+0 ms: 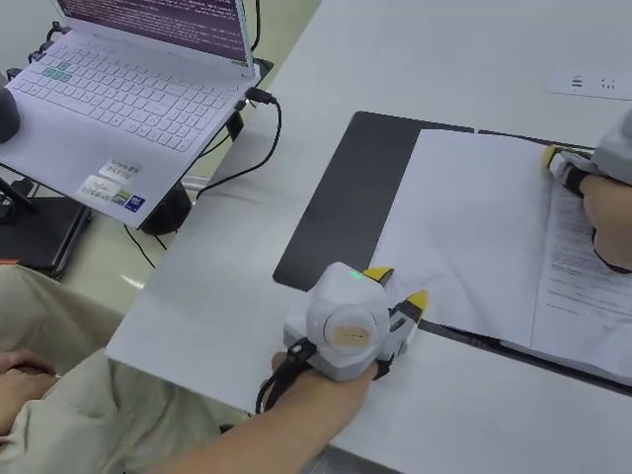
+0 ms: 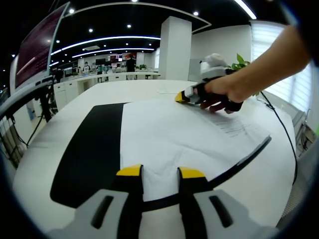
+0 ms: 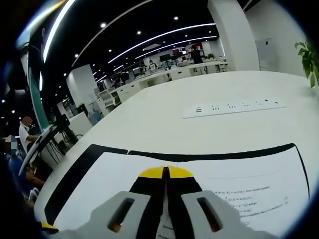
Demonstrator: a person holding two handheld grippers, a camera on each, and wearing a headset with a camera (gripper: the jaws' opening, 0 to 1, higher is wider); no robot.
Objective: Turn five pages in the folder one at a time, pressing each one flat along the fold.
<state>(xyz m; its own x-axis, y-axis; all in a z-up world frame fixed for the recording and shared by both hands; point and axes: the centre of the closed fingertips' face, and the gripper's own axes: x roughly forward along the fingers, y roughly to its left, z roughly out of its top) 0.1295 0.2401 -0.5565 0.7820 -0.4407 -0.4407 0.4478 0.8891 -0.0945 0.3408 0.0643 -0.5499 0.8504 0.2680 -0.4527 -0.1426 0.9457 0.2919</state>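
The left gripper sits at the near edge of the folder. Its jaws are apart with nothing between them but the lower margin of the blank page, which it appears to hover over or rest lightly on rather than pinch. Placed there, it probably steadies the near corner so the sheet cannot slide or spring back.

The right gripper is at the far end of the sheet, its jaws closed together with no paper visibly caught between them. Its tips point down onto the paper close to the fold. Closed jaws make one blunt tip, which suits rubbing a crease flat, so this looks like the pressing step for this page.

The folder lies open on the white counter, its black cover showing left of the blank page and a printed page to the right of the fold. The blank page bows slightly near the left gripper. How many pages are done cannot be told.

A laptop stands well apart at the counter's edge, and a power strip lies beyond the folder.
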